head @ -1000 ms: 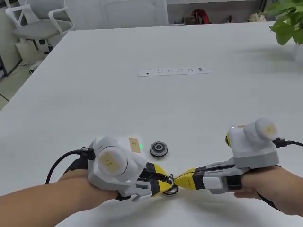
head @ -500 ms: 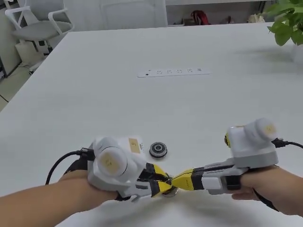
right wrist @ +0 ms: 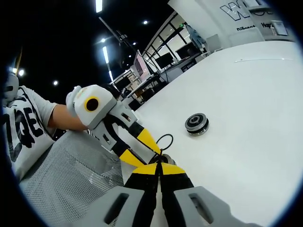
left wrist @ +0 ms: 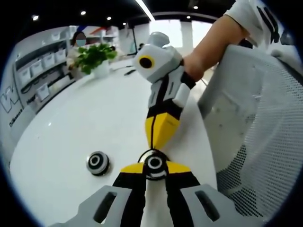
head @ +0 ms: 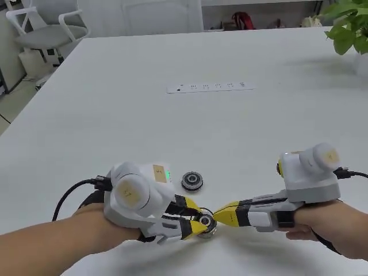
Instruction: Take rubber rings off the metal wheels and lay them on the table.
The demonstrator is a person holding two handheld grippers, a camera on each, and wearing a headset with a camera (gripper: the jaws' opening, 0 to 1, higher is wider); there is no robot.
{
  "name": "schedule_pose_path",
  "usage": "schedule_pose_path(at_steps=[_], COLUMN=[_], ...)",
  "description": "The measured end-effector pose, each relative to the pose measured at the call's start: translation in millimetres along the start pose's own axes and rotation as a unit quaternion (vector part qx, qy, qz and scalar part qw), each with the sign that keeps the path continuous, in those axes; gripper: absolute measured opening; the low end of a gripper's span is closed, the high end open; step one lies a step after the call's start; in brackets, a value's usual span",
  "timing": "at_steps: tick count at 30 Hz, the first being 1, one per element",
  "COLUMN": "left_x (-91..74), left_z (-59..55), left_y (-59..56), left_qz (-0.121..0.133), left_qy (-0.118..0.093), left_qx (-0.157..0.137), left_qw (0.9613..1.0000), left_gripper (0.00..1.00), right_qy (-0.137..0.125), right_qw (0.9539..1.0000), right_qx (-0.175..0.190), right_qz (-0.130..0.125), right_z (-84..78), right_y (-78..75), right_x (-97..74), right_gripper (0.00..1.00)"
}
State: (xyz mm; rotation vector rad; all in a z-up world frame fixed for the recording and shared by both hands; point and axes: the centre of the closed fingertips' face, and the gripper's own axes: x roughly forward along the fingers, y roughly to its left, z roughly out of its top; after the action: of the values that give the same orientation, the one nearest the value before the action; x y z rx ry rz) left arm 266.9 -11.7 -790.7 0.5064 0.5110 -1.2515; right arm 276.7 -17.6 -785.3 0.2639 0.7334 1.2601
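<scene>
Jaws of the left gripper (head: pixel 196 222) pinching a small metal wheel (left wrist: pixel 155 162) by its sides, low over the near edge of the counter (head: pixel 230 132). Jaws of the right gripper (right wrist: pixel 160 166) pressed together, tips hard against the wheel's rim from the opposite side. Apparently nipping the rubber ring (right wrist: pixel 166 136), seen as a thin black loop standing off the wheel in the right gripper view, though too fine to say for certain. Judged to be mid-strip on the first wheel, with no freed ring lying on the counter yet. Second wheel (head: pixel 192 181) flat on the counter just beyond the grippers, dark band around it, untouched. Next move likely a steady pull with the right gripper away from the wheel while holding firm with the left, then laying the ring down clear of the second wheel.
</scene>
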Motion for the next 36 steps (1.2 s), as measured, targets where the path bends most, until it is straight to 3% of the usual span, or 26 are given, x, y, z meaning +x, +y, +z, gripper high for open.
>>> schedule_pose_path(at_steps=[9, 14, 21, 30, 36], left_x=[-14.3, -24.2, -42.6, -64.0, -73.7], left_z=[9.2, 12.1, 17.9, 14.6, 3.8], left_y=[1.5, -1.3, 6.1, 15.5, 17.6], left_qz=[-0.008, -0.009, 0.007, 0.032, 0.040], left_qy=[-0.024, -0.029, -0.049, -0.061, -0.057], left_qx=[-0.021, -0.018, -0.024, -0.034, -0.044], left_qw=[0.9995, 0.9994, 0.9985, 0.9970, 0.9966], left_gripper=[0.23, 0.26, 0.31, 0.38, 0.43], right_qy=[-0.001, -0.003, -0.004, -0.002, -0.001], right_qw=[1.0000, 1.0000, 0.9999, 0.9996, 0.9995], right_qx=[-0.002, -0.002, -0.003, -0.007, -0.011], right_qz=[0.001, 0.003, 0.012, 0.026, 0.030], right_z=[1.0, 2.8, 6.5, 12.9, 17.9], right_y=[2.8, 8.0, 15.6, 25.6, 27.3], right_x=[0.4, 1.0, 2.4, 5.6, 9.5], right_gripper=[0.00, 0.00, 0.00, 0.00, 0.00])
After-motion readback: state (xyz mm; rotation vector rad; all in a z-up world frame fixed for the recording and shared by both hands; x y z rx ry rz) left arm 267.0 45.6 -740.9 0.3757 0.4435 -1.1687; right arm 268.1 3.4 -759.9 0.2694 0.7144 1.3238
